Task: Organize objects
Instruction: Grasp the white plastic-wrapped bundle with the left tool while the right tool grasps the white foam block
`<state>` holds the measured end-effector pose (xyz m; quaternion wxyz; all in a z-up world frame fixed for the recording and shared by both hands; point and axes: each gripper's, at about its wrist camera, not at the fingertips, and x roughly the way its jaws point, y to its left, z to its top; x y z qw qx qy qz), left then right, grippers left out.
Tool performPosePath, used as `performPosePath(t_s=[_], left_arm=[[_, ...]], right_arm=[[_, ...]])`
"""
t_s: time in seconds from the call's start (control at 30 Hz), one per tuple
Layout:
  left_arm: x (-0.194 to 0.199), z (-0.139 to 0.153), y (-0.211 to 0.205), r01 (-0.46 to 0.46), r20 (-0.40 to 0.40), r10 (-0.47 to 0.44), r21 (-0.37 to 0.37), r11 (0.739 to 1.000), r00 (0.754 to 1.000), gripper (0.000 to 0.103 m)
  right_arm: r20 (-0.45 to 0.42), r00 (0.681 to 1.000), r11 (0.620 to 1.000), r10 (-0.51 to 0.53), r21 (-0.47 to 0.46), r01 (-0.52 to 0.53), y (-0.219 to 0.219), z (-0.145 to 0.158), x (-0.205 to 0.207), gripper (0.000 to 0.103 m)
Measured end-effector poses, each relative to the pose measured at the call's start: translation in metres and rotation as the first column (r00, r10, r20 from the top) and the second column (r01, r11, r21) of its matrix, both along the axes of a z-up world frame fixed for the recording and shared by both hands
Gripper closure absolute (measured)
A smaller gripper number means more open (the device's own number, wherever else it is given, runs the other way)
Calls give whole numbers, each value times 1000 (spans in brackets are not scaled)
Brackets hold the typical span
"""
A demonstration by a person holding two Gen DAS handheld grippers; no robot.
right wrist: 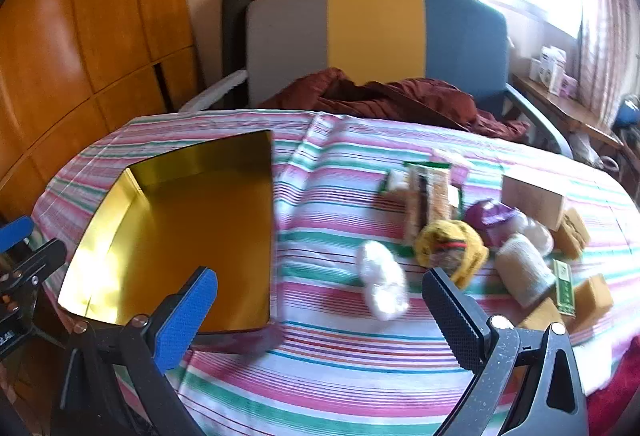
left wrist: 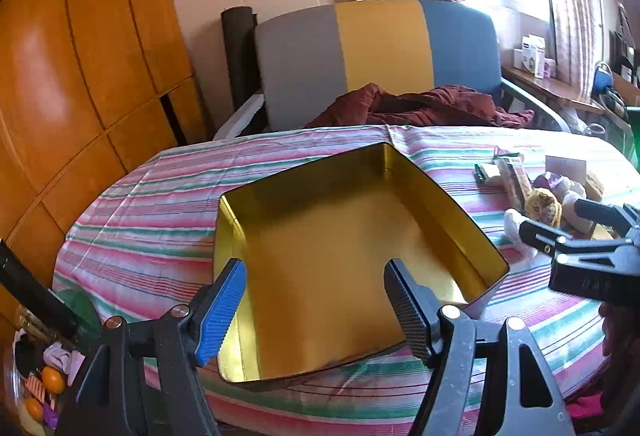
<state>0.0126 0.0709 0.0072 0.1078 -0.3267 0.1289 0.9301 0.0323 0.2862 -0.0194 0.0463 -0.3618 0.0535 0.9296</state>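
Note:
An empty gold tin box sits on the striped tablecloth; it also shows at the left in the right wrist view. My left gripper is open and empty above the box's near edge. My right gripper is open and empty above the cloth, just short of a white wrapped snack. Beyond it lie a yellow packet, a purple packet, a white roll, a green-edged bar packet, a brown carton and tan cakes.
A grey, yellow and blue chair with a maroon cloth stands behind the table. A wooden cabinet is at the left. A bowl of small items sits at the lower left. A shelf with boxes runs under the window.

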Motion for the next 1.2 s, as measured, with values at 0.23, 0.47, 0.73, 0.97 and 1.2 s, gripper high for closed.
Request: performPosePath(t_s=[0.23,0.47,0.73,0.97,1.2], left_arm=[[-3,0,17,88,32,-89,24,996,996,31],[-14,4,56,223,107,-232,91,971,967,29],[-24,2,136,459,186,-472,112,881,862,29],[-33,-36,214,596,274,-572,-10,803,774,30],[-53,-72,246,602,365,-545,-55,797,755,31]], right_arm=[[2,997,997,-73,3,73,32,3,10,0],[22,979,979,-202,18,202,85,7,33,0],[58,926,927,-374,2,374,158,13,77,0],[114,888,892,-445,-26,451,208,17,118,0],[304,892,935,-334,-14,355,222,1,135,0]])
